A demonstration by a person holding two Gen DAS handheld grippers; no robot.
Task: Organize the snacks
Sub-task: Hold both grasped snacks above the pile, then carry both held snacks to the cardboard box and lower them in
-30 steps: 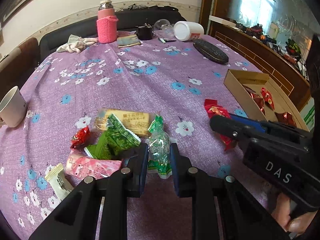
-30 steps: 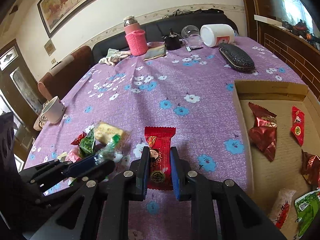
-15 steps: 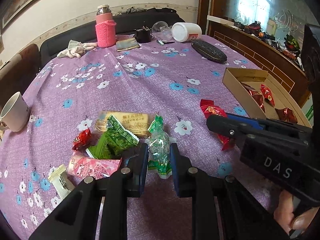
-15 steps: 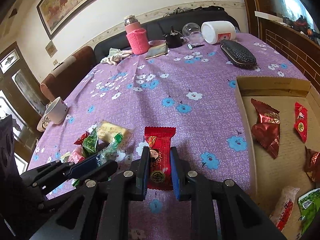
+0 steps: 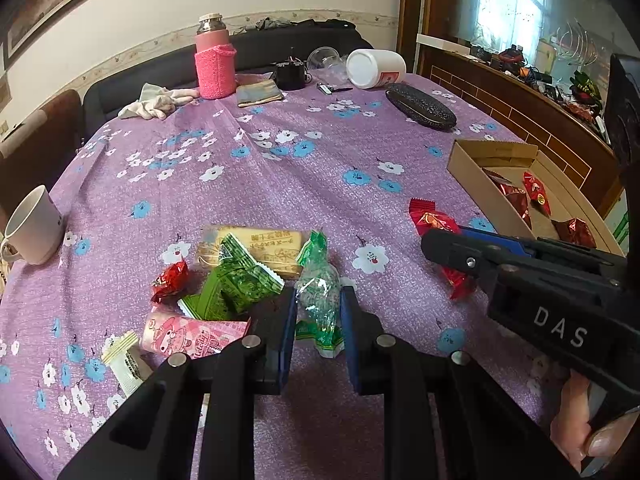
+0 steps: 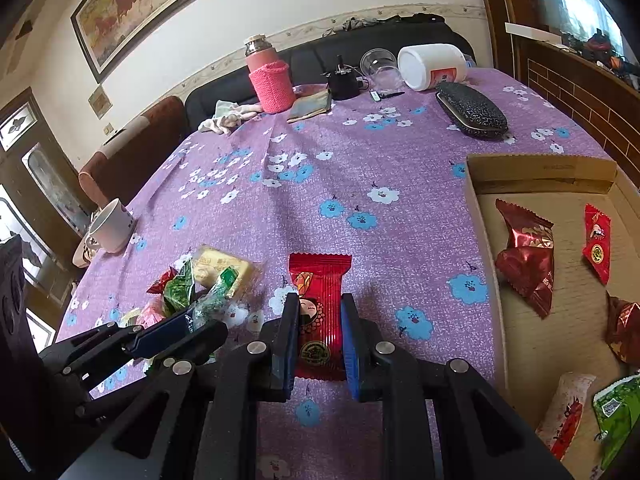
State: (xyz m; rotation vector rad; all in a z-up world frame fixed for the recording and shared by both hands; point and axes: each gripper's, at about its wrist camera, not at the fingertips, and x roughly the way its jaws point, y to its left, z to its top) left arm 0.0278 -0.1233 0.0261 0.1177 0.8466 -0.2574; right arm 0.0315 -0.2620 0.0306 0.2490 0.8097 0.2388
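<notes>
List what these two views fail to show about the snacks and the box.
- Box: near end cut off by the right wrist view's edge.
- Red packet: sides covered by the right hand-held gripper.
- Green packet: print too blurred to read, left wrist view.
- Pink packet: one end behind the left hand-held gripper.

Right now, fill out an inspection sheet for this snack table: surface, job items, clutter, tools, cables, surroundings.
Surface: purple floral tablecloth, creased down the middle.
Job's things: green-clear snack packet between the left tool's fingers; red snack packet between the right tool's fingers; loose pile of snacks on the cloth; cardboard box at the right holding several packets.
Clutter: white mug, pink flask, glasses case, white jar on its side, rag.
Grippers: left tool shut on the green packet; right tool shut on the red packet.
Cables: nothing seen.
Surroundings: dark sofa, framed painting, wooden sideboard.
</notes>
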